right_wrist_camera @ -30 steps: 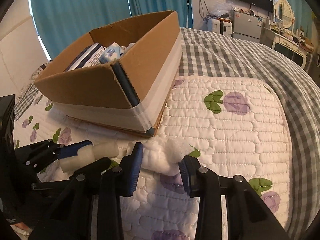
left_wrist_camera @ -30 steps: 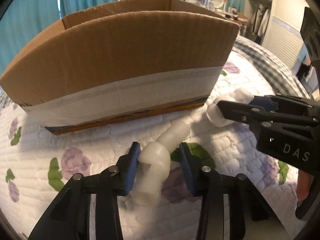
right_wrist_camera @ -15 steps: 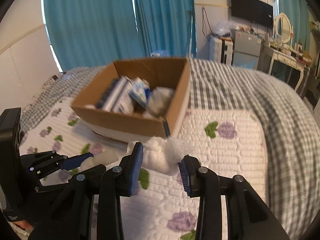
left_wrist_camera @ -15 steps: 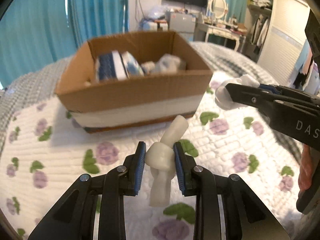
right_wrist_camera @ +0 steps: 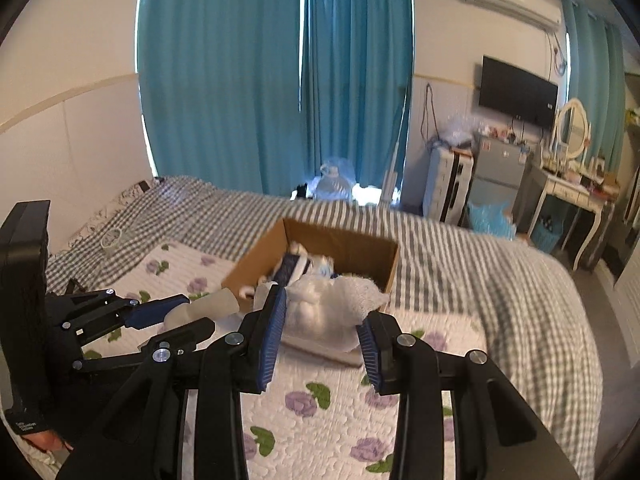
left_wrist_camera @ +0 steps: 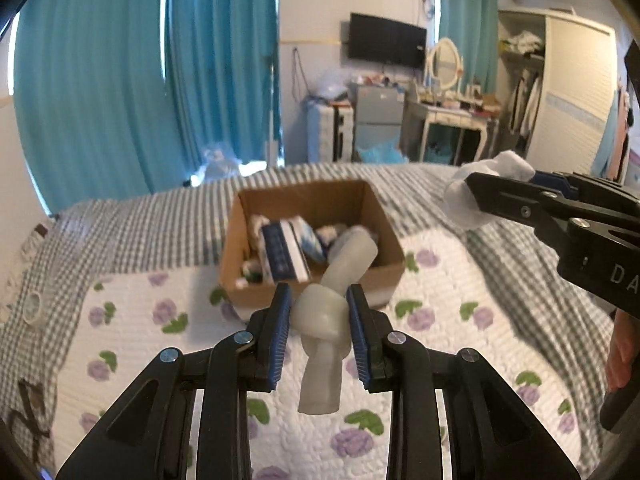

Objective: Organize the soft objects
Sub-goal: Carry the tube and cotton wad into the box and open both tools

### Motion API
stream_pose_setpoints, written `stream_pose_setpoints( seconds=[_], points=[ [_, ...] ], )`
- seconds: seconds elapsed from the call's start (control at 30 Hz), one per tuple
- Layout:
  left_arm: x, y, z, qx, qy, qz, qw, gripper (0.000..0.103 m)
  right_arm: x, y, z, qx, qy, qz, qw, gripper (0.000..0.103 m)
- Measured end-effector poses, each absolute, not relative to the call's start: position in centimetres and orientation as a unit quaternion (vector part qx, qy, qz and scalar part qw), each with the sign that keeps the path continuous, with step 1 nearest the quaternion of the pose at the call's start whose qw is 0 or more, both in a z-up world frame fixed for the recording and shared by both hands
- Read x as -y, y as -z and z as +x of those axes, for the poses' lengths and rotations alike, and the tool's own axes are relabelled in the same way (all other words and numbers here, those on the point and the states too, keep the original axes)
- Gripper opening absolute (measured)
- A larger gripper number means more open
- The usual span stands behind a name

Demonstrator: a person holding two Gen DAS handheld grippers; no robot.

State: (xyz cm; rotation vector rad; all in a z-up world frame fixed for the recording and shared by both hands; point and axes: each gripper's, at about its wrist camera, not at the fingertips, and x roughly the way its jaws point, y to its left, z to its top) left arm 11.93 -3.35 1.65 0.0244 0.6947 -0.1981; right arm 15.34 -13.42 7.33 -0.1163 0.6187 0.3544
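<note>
Both grippers lifted off quilt (left_wrist_camera: 432, 280): left gripper (left_wrist_camera: 319, 322) clamps knotted white tube (left_wrist_camera: 320, 320), right gripper (right_wrist_camera: 322, 322) pinches fluffy white cloth (right_wrist_camera: 332, 306) (cardboard box (left_wrist_camera: 304, 200) now below, ahead); drop-in likely next

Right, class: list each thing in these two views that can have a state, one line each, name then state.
left claw: shut on the knotted white piece, held clear of the bed
knotted white piece: gripped at the knot, one end hanging below
right claw: shut on the fluffy white cloth
fluffy white cloth: bunched, lifted off the quilt
cardboard box: open-topped, partly filled with soft items
blue curtains: drawn
television: off
</note>
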Motion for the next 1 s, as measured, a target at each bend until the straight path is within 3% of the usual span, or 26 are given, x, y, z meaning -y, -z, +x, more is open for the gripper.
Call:
stream_pose_setpoints(
  seconds=[0.23,0.4,1.0],
  points=[
    [3.1,-4.4,15.0,-0.312,0.095,0.035,0.945,0.028,12.8,-10.4,18.1,-0.287,-0.169,-0.068,0.940,0.035],
    [2.9,-3.3,18.6,-0.315,0.096,0.035,0.943,0.028,12.9,-10.2,22.0,-0.287,-0.170,-0.046,0.942,0.035],
    [2.9,6.4,29.5,-0.356,0.101,0.029,0.928,0.028,14.2,2.2,35.5,-0.351,-0.156,-0.018,0.923,0.035]
  ],
)
